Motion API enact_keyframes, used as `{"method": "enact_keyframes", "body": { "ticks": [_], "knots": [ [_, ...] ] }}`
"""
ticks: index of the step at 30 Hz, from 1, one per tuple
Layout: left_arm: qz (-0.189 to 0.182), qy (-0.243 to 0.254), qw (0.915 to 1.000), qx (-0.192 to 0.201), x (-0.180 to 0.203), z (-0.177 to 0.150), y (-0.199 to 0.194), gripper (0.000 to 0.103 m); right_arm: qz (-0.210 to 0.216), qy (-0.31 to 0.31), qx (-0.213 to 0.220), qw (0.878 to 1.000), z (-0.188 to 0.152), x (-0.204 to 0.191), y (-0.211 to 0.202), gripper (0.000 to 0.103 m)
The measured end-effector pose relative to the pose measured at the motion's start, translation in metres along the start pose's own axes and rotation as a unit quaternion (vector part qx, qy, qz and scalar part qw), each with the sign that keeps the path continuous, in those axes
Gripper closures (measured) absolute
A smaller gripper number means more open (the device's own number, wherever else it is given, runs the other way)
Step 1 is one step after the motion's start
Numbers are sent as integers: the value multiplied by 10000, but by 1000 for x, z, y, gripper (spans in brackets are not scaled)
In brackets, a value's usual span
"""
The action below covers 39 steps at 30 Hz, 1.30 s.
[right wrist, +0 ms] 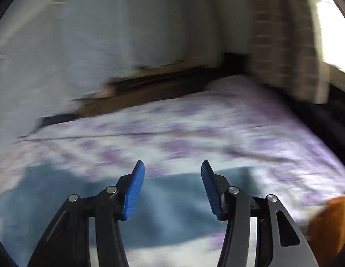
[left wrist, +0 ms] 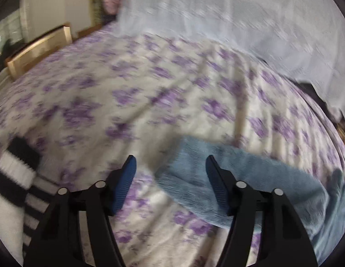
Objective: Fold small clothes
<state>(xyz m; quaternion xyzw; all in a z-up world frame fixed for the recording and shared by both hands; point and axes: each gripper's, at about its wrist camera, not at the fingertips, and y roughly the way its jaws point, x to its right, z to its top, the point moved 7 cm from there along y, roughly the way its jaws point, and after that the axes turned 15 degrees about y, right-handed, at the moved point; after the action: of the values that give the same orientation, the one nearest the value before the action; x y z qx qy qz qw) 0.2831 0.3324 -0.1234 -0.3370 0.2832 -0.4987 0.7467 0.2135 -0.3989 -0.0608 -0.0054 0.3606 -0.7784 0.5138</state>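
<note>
While both views were smeared by blur, the layout could still be read. The left gripper [left wrist: 170, 173] stood with its tongs wide and nothing between the blue pads [left wrist: 125, 182], poised over the bedspread [left wrist: 132, 93], a white cover with purple flowers. A blue cloth [left wrist: 250, 184] lay flat on it, its near-left edge running under the right-hand finger and its far edge stretching toward the right rim of the view. At the left rim lay a black-and-white striped garment [left wrist: 14, 178], well apart from the blue one. A broad stretch of bare bedspread ran beyond the fingers to a pale sheet [left wrist: 239, 15] hanging at the far side and a wooden frame [left wrist: 39, 49] at the far left.

The right gripper [right wrist: 172, 182] was likewise spread wide and empty, above the blue cloth [right wrist: 168, 204], whose right edge ended just past the right finger. Open bedspread [right wrist: 217, 129] lay beyond, bounded by a dark wooden edge [right wrist: 150, 84] and a curtain [right wrist: 281, 33].
</note>
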Motion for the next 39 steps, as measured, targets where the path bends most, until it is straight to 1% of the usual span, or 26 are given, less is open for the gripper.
{"method": "enact_keyframes", "body": {
  "ticks": [1, 2, 4, 7, 9, 10, 11, 12, 13, 14, 15, 17, 19, 21, 23, 27, 28, 30, 31, 33, 34, 35, 36, 37, 38, 39],
  "knots": [
    [20, 13, 9999, -120, 1, -1, 6, 30, 720, -64, -607, 9955, -15, -30, 6, 50],
    [77, -6, 9997, -224, 0, -2, 12, 22, 1271, -126, -1166, 9849, -31, -61, 11, 50],
    [90, -180, 9988, -455, -8, -3, 28, 18, 1922, -394, -1946, 9610, -65, -125, 19, 50],
    [-408, -486, 9948, -798, -14, -9, 55, 13, 2233, -1072, -2426, 9380, -108, -219, 28, 50],
    [-495, -355, 9960, -648, -10, -6, 57, 13, 2302, -1364, -2591, 9281, -127, -269, 38, 50],
    [-551, -195, 9968, -548, -5, -2, 56, 25, 2303, -1394, -2637, 9263, -134, -291, 45, 51],
    [-577, -35, 9973, -459, 1, 1, 54, 49, 2217, -1451, -2658, 9269, -141, -309, 53, 51],
    [-606, 77, 9973, -418, 6, 3, 53, 56, 2105, -1501, -2616, 9299, -145, -319, 63, 51],
    [-616, 163, 9973, -361, 10, 5, 51, 75, 1900, -1515, -2507, 9371, -147, -330, 74, 51],
    [-673, 272, 9970, -269, 15, 8, 48, 87, 1785, -1481, -2460, 9411, -146, -340, 87, 51],
    [-676, 317, 9970, -207, 18, 10, 45, 88, 1744, -1431, -2474, 9423, -151, -345, 91, 52],
    [-707, 286, 9971, -24, 18, 17, 38, 90, 1993, -1438, -2829, 9271, -176, -364, 94, 55],
    [-731, 142, 9972, 122, 13, 23, 30, 91, 1950, -1817, -2933, 9181, -196, -380, 97, 55],
    [-887, -237, 9953, 305, -4, 30, 18, 91, 1830, -1999, -2896, 9180, -203, -387, 104, 55],
    [-875, -577, 9933, 494, -23, 34, 6, 91, 1854, -1772, -2929, 9211, -200, -385, 107, 55],
    [-531, -1068, 9906, 676, -57, 34, 3, 90, 2032, -1673, -2980, 9176, -199, -383, 109, 51],
    [-446, -987, 9925, 559, -56, 33, 13, 90, 2002, -1816, -3020, 9142, -205, -385, 112, 49],
    [39, -810, 9967, -63, -51, 20, 47, 88, 1778, -2018, -3102, 9118, -219, -386, 124, 49],
    [231, -751, 9960, -416, -49, 11, 65, 84, 1615, -2115, -3125, 9119, -229, -384, 132, 49],
    [355, -777, 9958, -322, -52, 13, 62, 81, 1571, -2236, -2886, 9176, -233, -386, 131, 49],
    [555, -750, 9954, -220, -56, 15, 53, 80, 1612, -2186, -2778, 9214, -230, -386, 126, 50],
    [773, -733, 9943, 25, -61, 21, 37, 80, 1764, -2045, -2692, 9245, -224, -387, 117, 50],
    [813, -763, 9935, 224, -63, 26, 27, 80, 1919, -1947, -2667, 9242, -221, -386, 109, 50],
    [797, -838, 9925, 387, -66, 28, 17, 74, 2075, -1876, -2625, 9235, -215, -385, 98, 50],
    [743, -972, 9910, 552, -70, 31, 6, 59, 2078, -1858, -2554, 9258, -210, -383, 93, 50],
    [685, -1073, 9896, 672, -72, 32, -2, 52, 2026, -1802, -2524, 9288, -206, -378, 89, 50]
  ]
}}
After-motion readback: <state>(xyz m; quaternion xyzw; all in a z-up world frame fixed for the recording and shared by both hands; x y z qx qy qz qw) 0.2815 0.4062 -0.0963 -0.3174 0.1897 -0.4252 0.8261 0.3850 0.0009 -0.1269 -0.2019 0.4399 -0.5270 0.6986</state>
